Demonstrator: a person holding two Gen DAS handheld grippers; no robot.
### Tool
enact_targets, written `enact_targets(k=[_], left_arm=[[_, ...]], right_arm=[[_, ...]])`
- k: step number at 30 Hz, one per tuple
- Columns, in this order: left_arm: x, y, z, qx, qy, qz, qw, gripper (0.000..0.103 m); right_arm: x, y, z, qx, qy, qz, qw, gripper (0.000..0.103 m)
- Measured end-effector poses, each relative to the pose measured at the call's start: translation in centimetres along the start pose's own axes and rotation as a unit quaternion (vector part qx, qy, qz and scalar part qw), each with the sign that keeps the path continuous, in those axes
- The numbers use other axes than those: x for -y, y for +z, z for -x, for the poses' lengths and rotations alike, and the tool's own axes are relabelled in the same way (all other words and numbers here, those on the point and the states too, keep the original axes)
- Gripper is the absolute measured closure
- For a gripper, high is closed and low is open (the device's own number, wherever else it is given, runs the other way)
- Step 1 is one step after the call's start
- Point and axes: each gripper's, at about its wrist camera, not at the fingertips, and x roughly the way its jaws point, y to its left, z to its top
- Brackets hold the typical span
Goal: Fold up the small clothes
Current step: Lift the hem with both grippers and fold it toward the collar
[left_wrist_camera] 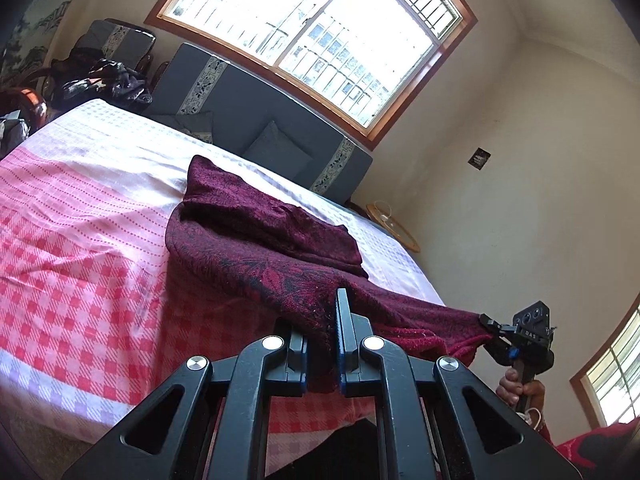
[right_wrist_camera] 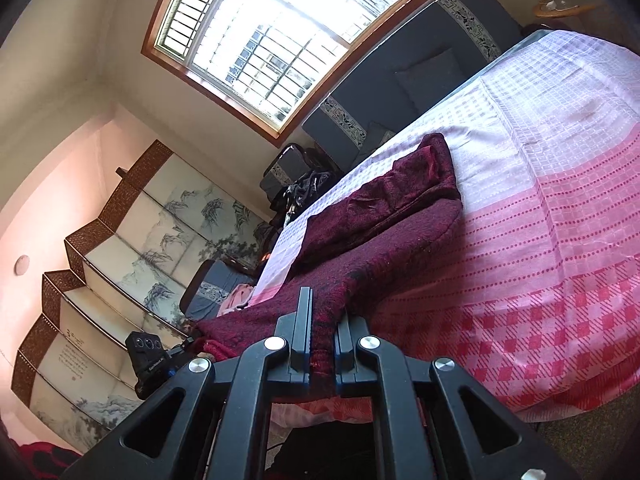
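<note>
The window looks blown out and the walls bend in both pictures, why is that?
Left wrist view: the barred wood-framed window is overexposed by daylight, and the fisheye lens curves its frame. Right wrist view: same glare, corners dark, dark red knitted garment stays sharp.

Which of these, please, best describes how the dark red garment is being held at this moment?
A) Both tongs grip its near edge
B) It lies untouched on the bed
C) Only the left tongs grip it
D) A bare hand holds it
A: the left tongs and the right tongs are each shut on the near edge of the dark red garment, its far part lying on the bed.
</note>
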Motion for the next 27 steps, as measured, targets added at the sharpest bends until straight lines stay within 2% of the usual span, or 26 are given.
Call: enact_targets(k=[7,11,18,27], left_arm=[[1.8,-1.3,2.7,0.004,-0.001,-0.013,0.9999,0.093],[2.0,-0.1,2.5,0.004,-0.004,-0.013,0.9999,0.093],[1.9,3.7,-1.0,-0.004,0.006,-0.026,0.9996,0.093],[0.4,8.4,-7.4,-0.013,0.031,-0.053,0.998,0.093]], right_arm=[[-0.1,-2.0,3.0,0.005,-0.001,-0.022,1.0,0.094],[0.0,-1.4,3.5,0.004,-0.002,-0.034,0.999,0.094],[0.0,3.0,0.4,-0.008,-0.006,-0.02,1.0,0.094],[2.6,10.2,-5.5,-0.029,-0.028,-0.025,0.999,0.094]])
